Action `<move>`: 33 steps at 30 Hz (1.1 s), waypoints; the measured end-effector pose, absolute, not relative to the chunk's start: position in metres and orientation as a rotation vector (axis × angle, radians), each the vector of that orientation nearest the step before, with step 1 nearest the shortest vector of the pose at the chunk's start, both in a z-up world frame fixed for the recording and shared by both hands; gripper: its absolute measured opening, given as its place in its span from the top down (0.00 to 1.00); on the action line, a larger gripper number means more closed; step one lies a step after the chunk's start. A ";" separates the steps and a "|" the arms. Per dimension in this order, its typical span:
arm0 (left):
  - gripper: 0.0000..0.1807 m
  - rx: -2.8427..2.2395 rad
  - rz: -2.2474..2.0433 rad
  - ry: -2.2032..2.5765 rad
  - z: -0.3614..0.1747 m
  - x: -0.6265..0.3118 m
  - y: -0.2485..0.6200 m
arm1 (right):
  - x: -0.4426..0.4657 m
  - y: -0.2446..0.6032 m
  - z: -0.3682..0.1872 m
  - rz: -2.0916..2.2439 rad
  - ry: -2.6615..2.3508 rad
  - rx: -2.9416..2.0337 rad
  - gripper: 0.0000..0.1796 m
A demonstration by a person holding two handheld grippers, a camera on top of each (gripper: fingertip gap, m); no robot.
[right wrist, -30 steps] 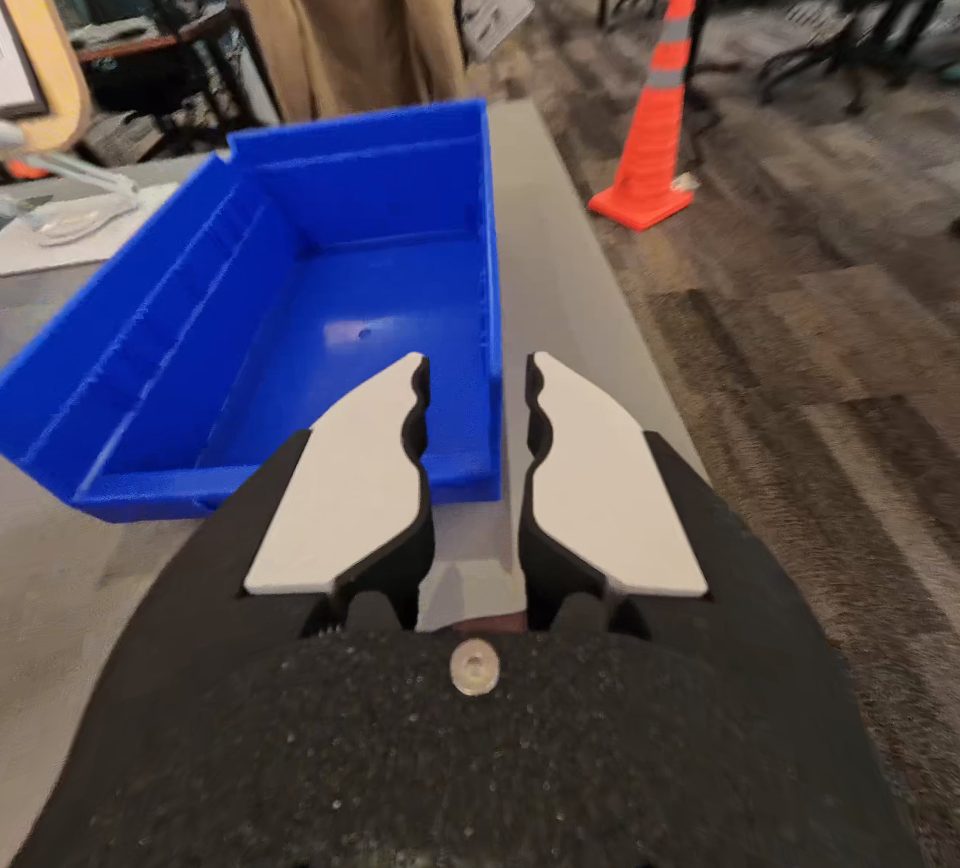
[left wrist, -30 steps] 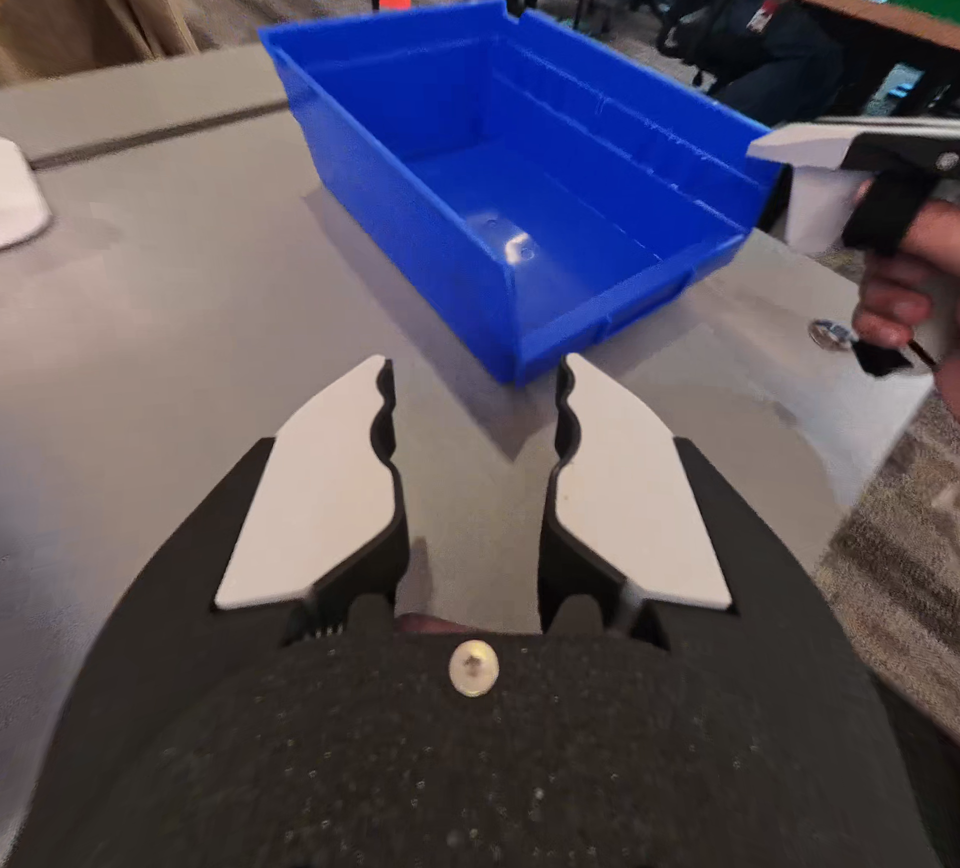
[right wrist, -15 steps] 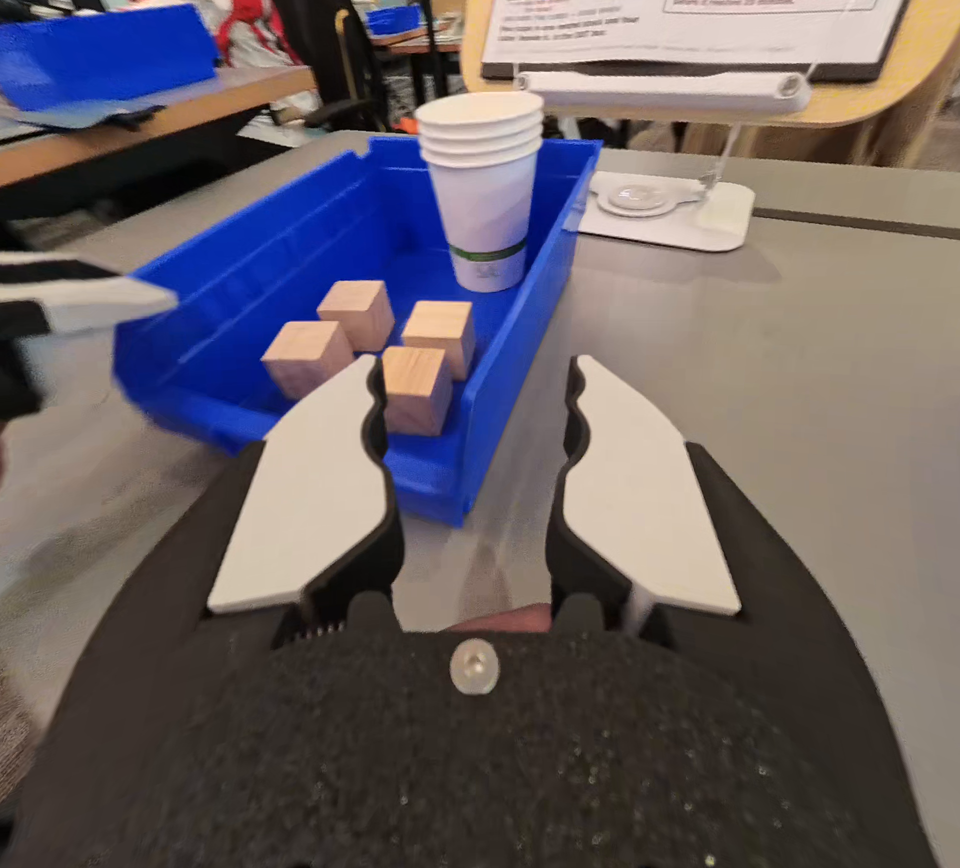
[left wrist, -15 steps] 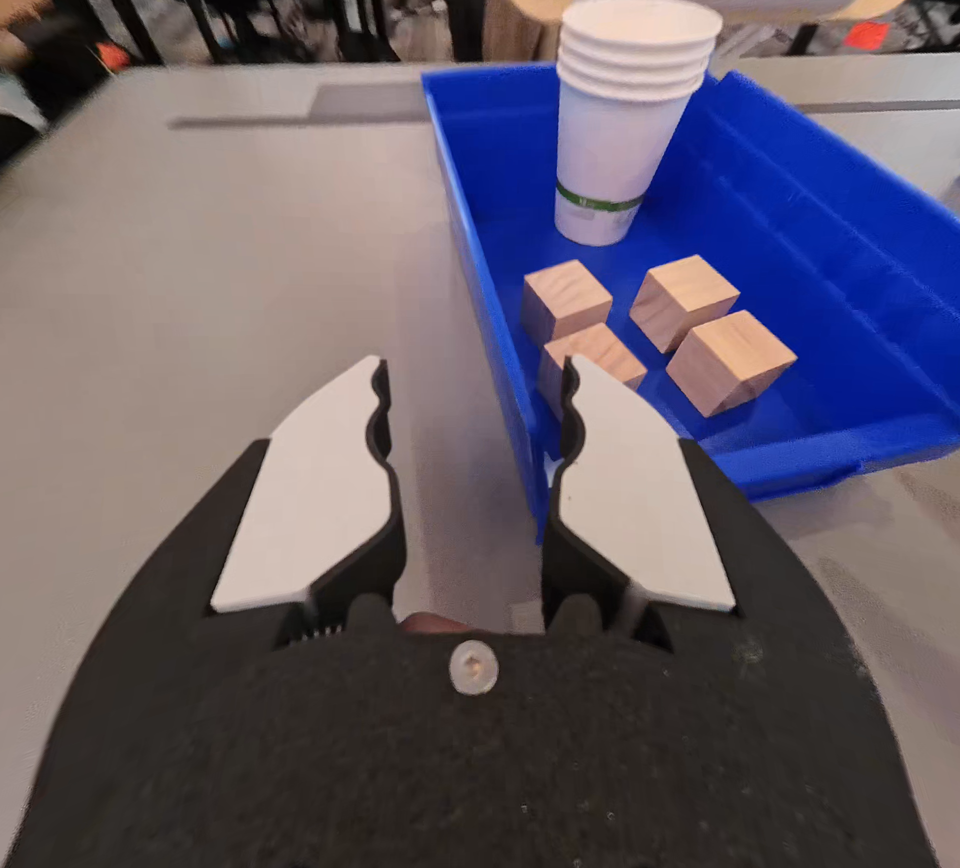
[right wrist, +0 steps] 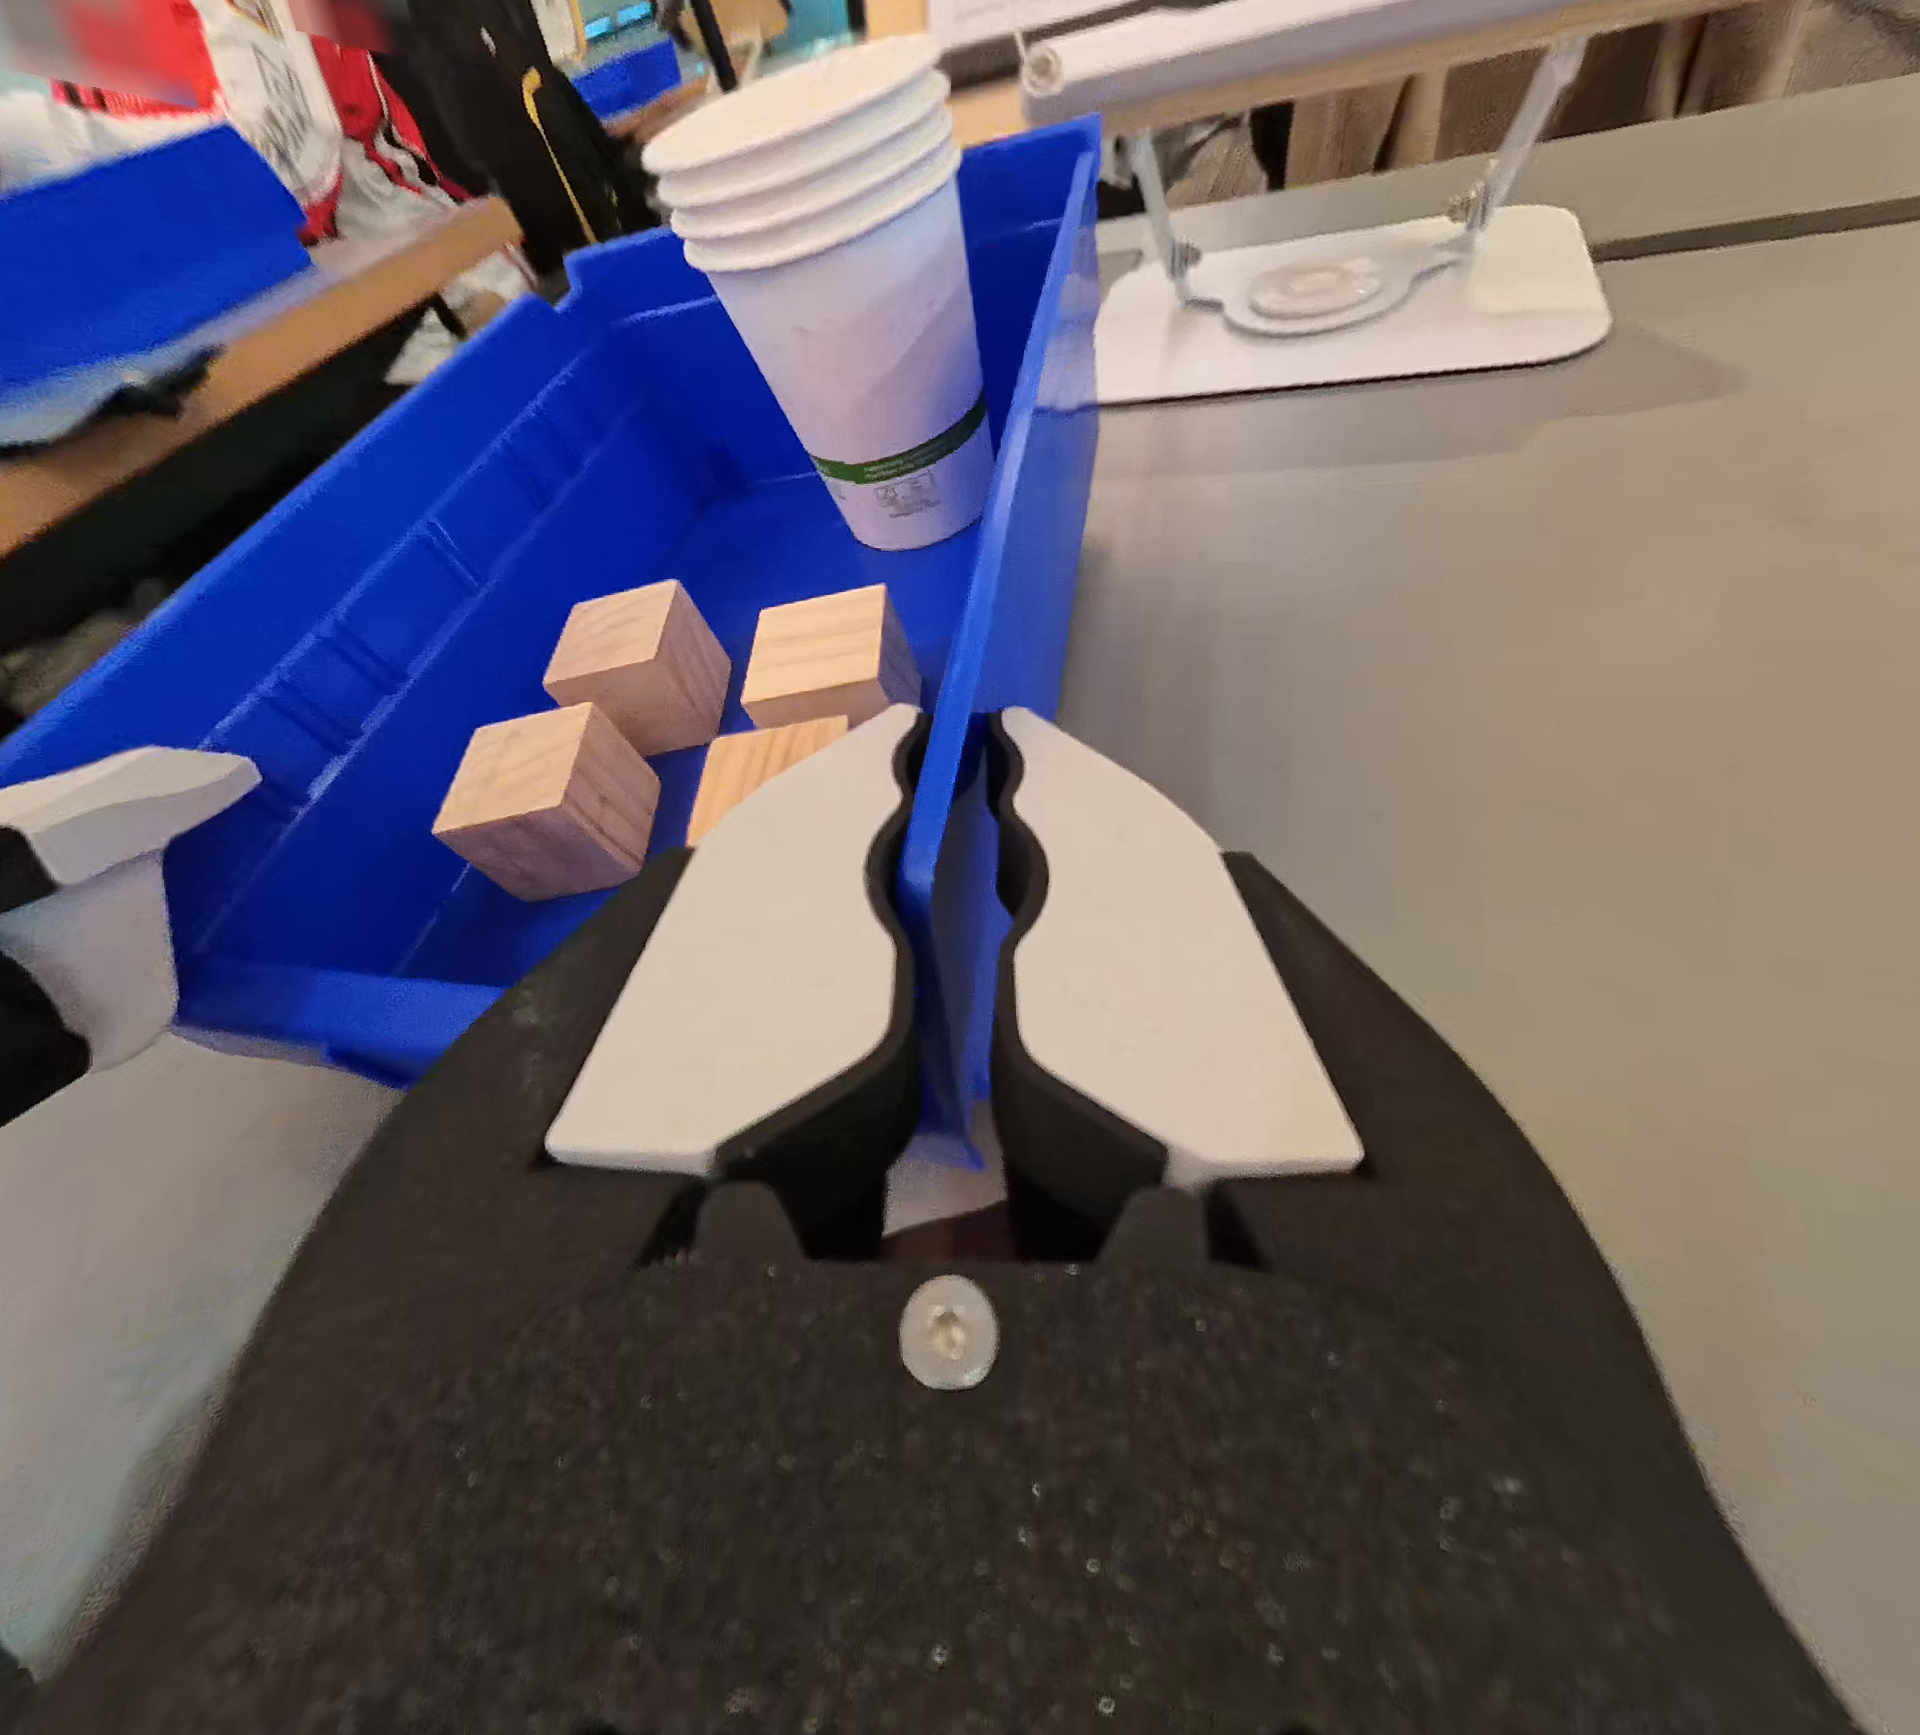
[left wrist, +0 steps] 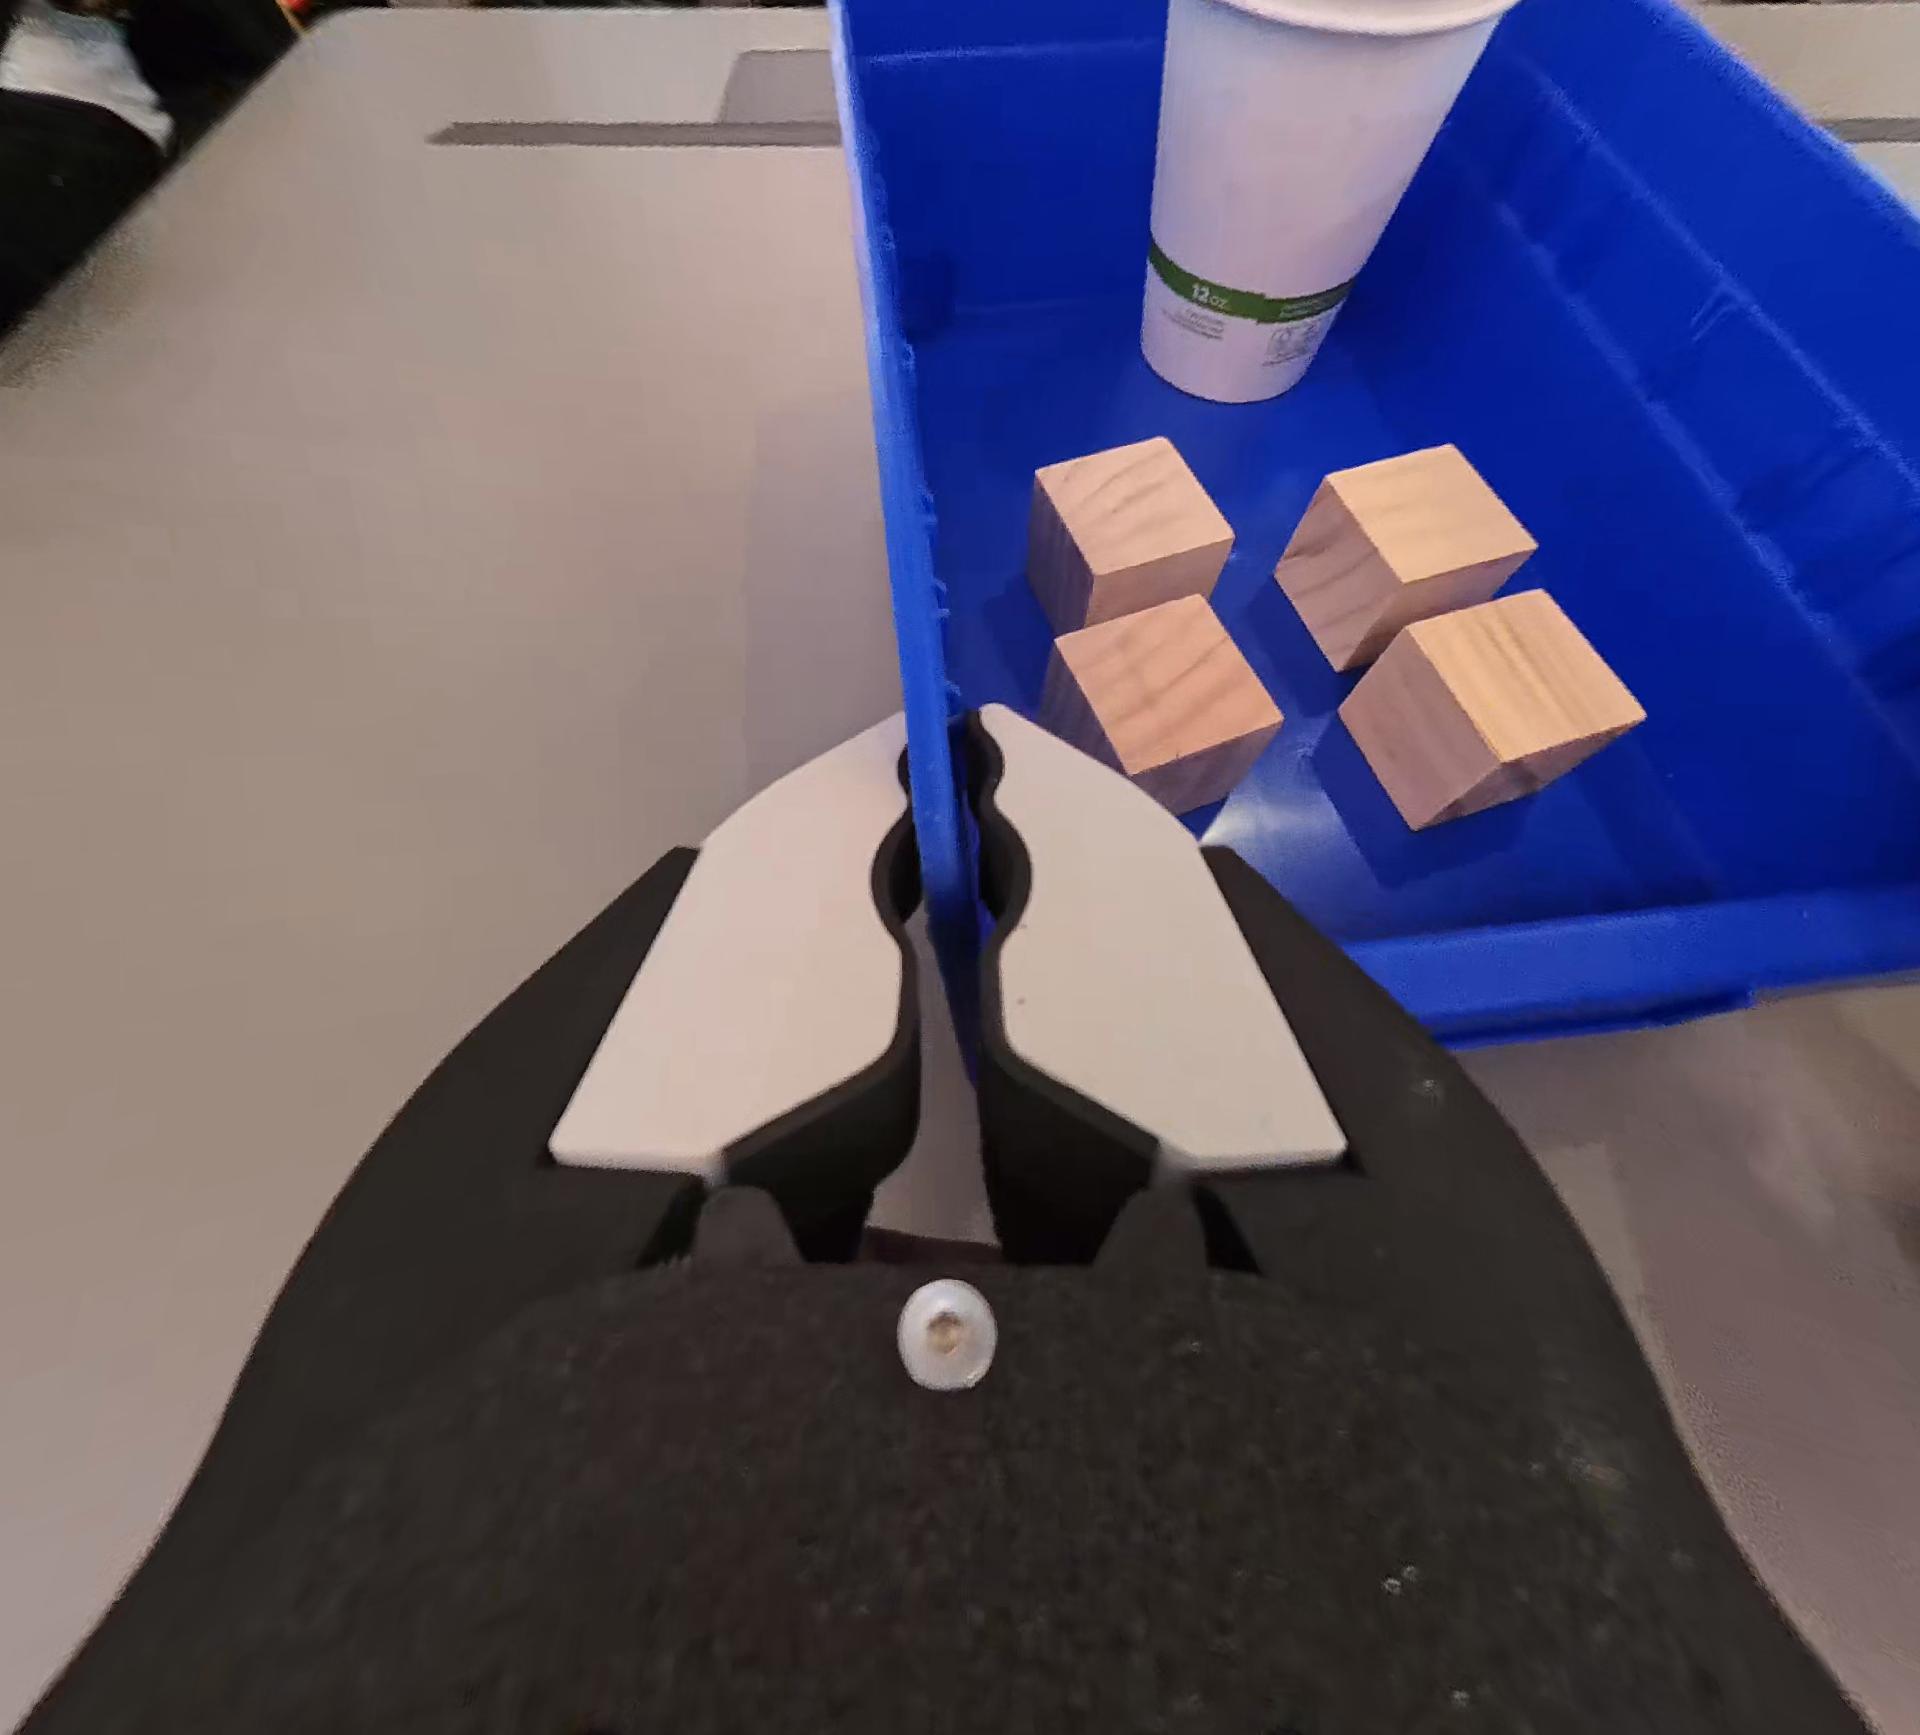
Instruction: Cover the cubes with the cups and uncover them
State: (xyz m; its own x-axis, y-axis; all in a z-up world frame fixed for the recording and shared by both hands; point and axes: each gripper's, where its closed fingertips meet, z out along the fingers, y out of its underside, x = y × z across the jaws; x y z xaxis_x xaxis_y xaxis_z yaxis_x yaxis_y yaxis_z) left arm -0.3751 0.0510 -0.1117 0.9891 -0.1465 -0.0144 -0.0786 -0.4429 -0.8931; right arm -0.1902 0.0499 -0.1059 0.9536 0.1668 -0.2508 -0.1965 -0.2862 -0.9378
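- On the smooth grey table (left wrist: 416, 542), the left gripper (left wrist: 940, 750) and right gripper (right wrist: 951, 729) each clamp a thin side wall of the glossy blue plastic bin (left wrist: 1714, 355).
- Inside it: four pale wooden cubes (left wrist: 1127, 532), and a nested stack of white paper cups (left wrist: 1309, 127) standing upright.

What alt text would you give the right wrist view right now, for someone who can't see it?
The right gripper is shut on the right side wall of a blue bin on a grey table. Inside the bin are four wooden cubes and an upright stack of white paper cups. The left gripper shows at the left edge.
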 end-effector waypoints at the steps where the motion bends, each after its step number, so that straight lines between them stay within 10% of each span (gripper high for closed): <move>1: 0.97 -2.036 -0.044 0.173 -0.108 -0.389 0.053 | -0.204 0.048 -0.101 0.345 0.055 -1.800 0.95; 21: 0.95 -2.055 -0.137 -0.014 -0.123 -0.558 0.111 | -0.373 0.089 -0.115 0.396 -0.177 -1.883 0.83; 24: 0.80 -1.994 -0.027 -0.135 -0.107 -0.569 0.096 | -0.347 0.068 -0.109 0.429 -0.286 -1.866 0.63; 33: 0.81 -1.760 -0.180 0.172 -0.044 -0.409 -0.019 | -0.008 -0.018 -0.051 -0.067 -0.045 -1.667 0.79</move>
